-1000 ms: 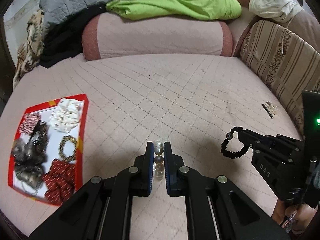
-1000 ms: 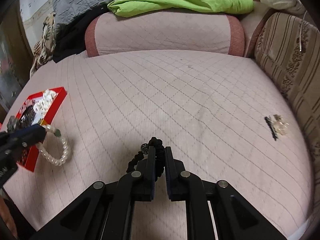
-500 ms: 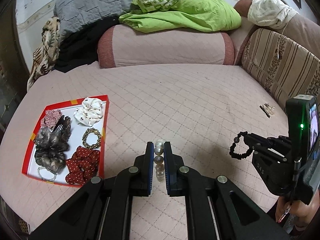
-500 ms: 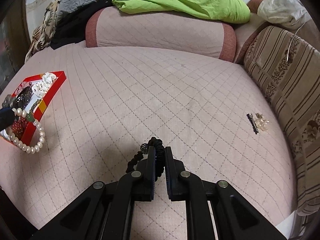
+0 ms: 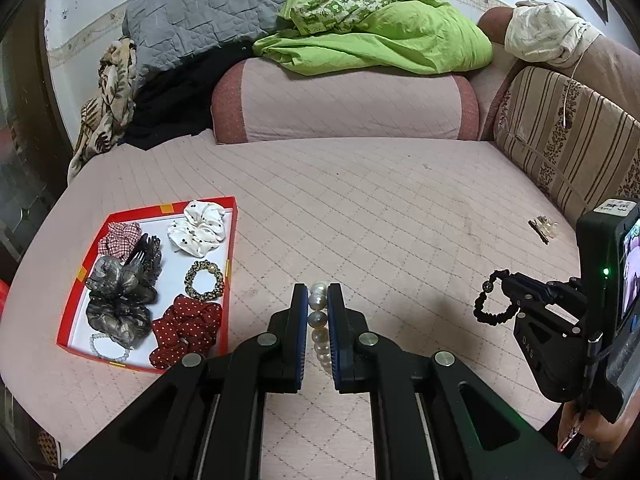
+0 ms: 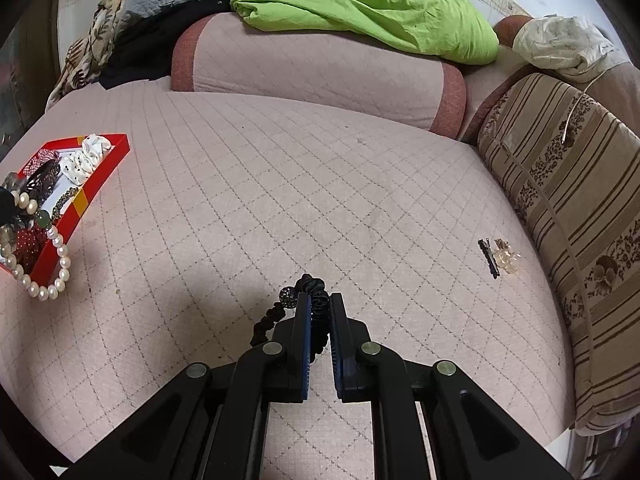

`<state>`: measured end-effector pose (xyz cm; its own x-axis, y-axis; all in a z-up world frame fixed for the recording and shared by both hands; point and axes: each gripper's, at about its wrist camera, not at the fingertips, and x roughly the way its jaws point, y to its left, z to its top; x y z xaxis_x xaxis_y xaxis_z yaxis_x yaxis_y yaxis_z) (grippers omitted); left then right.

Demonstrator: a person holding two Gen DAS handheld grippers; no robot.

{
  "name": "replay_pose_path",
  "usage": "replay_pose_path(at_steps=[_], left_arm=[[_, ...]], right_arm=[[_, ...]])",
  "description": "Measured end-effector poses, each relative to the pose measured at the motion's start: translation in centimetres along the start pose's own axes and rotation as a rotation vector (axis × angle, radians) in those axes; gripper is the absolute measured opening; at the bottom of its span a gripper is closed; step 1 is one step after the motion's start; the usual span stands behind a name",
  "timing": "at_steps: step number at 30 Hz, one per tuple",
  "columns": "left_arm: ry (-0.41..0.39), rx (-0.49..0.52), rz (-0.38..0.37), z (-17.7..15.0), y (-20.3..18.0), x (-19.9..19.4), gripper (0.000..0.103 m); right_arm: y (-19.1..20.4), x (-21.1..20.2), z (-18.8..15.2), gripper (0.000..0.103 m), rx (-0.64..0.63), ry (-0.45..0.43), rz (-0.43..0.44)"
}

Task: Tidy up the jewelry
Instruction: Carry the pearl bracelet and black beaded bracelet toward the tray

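My left gripper (image 5: 318, 294) is shut on a white pearl bracelet (image 5: 319, 322) and holds it above the pink bed. The bracelet also shows hanging at the left of the right wrist view (image 6: 38, 264). My right gripper (image 6: 319, 300) is shut on a black beaded hair band (image 6: 310, 292), also seen at the right of the left wrist view (image 5: 490, 300). A red tray (image 5: 226, 276) with scrunchies, a hair claw and bracelets lies on the bed to the left; it also shows in the right wrist view (image 6: 96, 184).
A black hair pin and a small clear clip (image 6: 498, 256) lie on the bed near the striped cushion (image 6: 568, 200) at the right. A pink bolster (image 5: 348, 104) with a green blanket (image 5: 380, 36) lies at the back.
Both grippers have lifted and pulled back with their items still held. The tray now sits farther off and shows in full in the left wrist view.
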<state>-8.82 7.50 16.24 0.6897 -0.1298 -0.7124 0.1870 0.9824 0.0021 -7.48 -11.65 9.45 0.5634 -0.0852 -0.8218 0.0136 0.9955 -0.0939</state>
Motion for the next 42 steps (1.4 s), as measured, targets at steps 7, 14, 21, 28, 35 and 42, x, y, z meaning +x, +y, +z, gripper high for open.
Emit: replay_pose_path(at_steps=[7,14,21,28,35,42], left_arm=[[0.000,0.001,0.013,0.0,0.2,0.1,0.009],[0.003,-0.010,0.012,-0.2,0.6,0.2,0.009],[-0.001,-0.018,0.019,-0.3,0.9,0.1,0.009],[-0.004,-0.025,0.028,-0.5,1.5,0.0,0.009],[-0.007,-0.041,0.034,-0.6,2.2,-0.2,0.009],[-0.013,-0.063,0.037,-0.7,3.1,-0.5,0.009]], right_arm=[[0.2,-0.4,0.0,0.009,-0.002,0.000,-0.012],[0.6,-0.9,0.0,0.010,-0.016,-0.004,-0.023],[1.0,-1.2,0.1,0.010,-0.031,-0.008,-0.032],[1.5,-1.8,0.3,0.010,-0.048,-0.018,-0.036],[2.1,-2.2,0.3,0.010,-0.064,-0.024,-0.038],[2.7,-2.6,0.5,0.010,-0.079,-0.029,-0.038]])
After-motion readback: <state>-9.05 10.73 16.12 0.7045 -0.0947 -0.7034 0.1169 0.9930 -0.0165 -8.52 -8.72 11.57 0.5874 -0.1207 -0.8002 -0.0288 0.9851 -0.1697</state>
